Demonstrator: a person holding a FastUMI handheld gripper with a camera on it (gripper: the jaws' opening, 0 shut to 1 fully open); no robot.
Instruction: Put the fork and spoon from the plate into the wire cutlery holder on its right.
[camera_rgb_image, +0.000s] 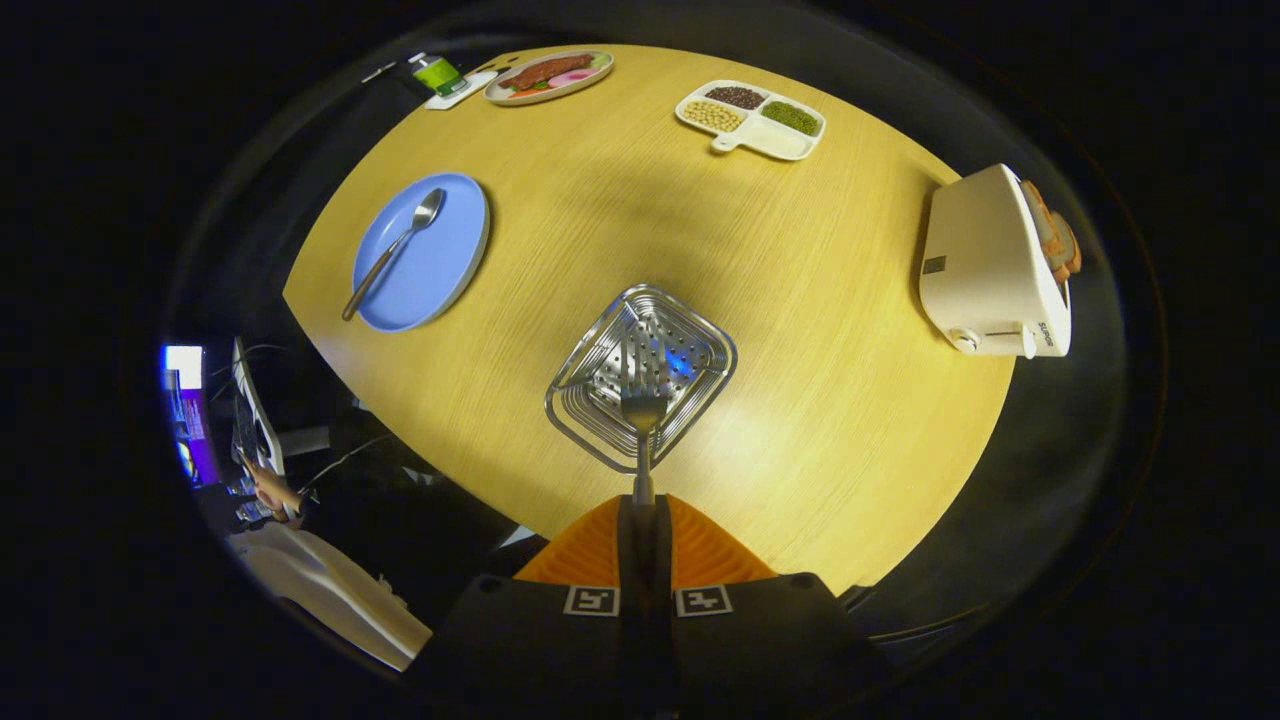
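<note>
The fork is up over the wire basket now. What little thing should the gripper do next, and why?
Probably lower a bit and let go. The gripper is shut on the fork, whose tines already hang over the open top of the wire cutlery holder. The spoon waits on the blue plate.

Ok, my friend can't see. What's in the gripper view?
The tongs are shut on a fork, holding it over the wire cutlery holder on a wooden table. A spoon lies on the blue plate, left of the holder.

White toaster (990, 275), divided snack tray (752, 120), food plate (548, 76), green-labelled item (437, 74)
</note>
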